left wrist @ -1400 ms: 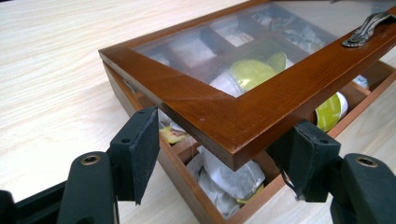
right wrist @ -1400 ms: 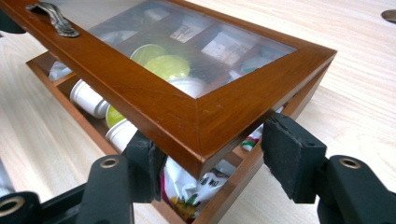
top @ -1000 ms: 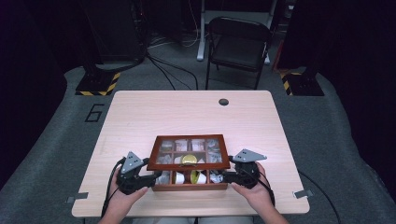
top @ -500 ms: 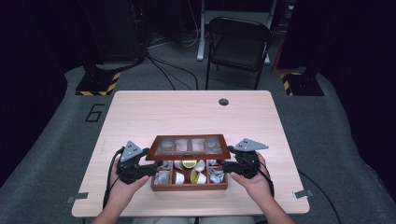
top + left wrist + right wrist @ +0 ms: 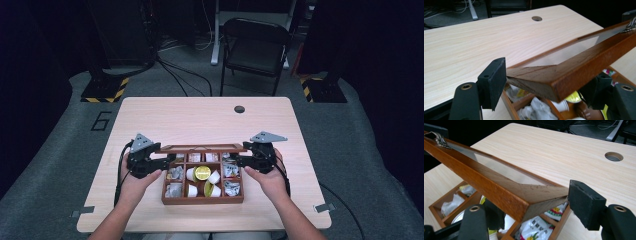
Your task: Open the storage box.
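So I've got the wooden box (image 5: 202, 197) sitting near my edge of the table (image 5: 200, 115), and its glass-paned lid (image 5: 200, 148) is tipped up, hinged at the far side. The left gripper (image 5: 162, 161) has the lid's left front corner between its jaws, and the right gripper (image 5: 243, 160) has the right front corner. In the left gripper view that corner (image 5: 541, 80) pokes between the two black pads; the left pad touches the edge, and those jaws have just been easing apart. In the right gripper view the corner (image 5: 529, 197) fills the gap, with the right pad right against the wood, so that's a pinch on the lid. Under the lid I can see cups (image 5: 201, 173) and packets (image 5: 231, 170) in the compartments.
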`<state>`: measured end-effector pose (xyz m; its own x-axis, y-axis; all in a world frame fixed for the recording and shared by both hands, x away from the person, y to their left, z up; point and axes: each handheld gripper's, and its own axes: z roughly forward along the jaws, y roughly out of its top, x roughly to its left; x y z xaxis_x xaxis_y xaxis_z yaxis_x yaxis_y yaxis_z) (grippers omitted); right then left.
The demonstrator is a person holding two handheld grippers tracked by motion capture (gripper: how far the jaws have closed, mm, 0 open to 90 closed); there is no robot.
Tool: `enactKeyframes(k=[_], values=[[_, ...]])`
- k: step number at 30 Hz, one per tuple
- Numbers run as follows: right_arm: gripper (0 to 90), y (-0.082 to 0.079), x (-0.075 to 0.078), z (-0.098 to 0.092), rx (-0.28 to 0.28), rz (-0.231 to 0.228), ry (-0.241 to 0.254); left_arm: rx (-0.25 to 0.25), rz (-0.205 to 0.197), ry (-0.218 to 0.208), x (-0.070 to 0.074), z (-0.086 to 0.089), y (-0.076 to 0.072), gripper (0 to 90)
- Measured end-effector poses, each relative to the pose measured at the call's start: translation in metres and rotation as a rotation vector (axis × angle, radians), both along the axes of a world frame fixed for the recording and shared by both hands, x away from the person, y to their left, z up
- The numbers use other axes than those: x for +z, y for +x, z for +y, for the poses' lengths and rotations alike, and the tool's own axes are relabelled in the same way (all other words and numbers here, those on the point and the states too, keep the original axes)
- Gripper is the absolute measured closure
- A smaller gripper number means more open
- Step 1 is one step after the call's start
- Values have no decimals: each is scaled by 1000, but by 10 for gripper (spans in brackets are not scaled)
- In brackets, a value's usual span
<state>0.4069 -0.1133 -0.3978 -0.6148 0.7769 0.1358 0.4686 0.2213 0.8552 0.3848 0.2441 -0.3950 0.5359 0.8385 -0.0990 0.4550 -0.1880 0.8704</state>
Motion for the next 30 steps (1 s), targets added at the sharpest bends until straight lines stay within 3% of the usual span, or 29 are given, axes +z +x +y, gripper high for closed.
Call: enactKeyframes(k=[16, 22, 30], values=[[340, 35, 22, 11, 1, 3, -4, 17, -7, -20, 19, -6, 36, 293], [341, 47, 27, 11, -14, 23, 26, 26, -3, -42, 24, -5, 48, 294], [345, 63, 30, 11, -16, 9, 62, 32, -6, -87, 24, -3, 66, 301]])
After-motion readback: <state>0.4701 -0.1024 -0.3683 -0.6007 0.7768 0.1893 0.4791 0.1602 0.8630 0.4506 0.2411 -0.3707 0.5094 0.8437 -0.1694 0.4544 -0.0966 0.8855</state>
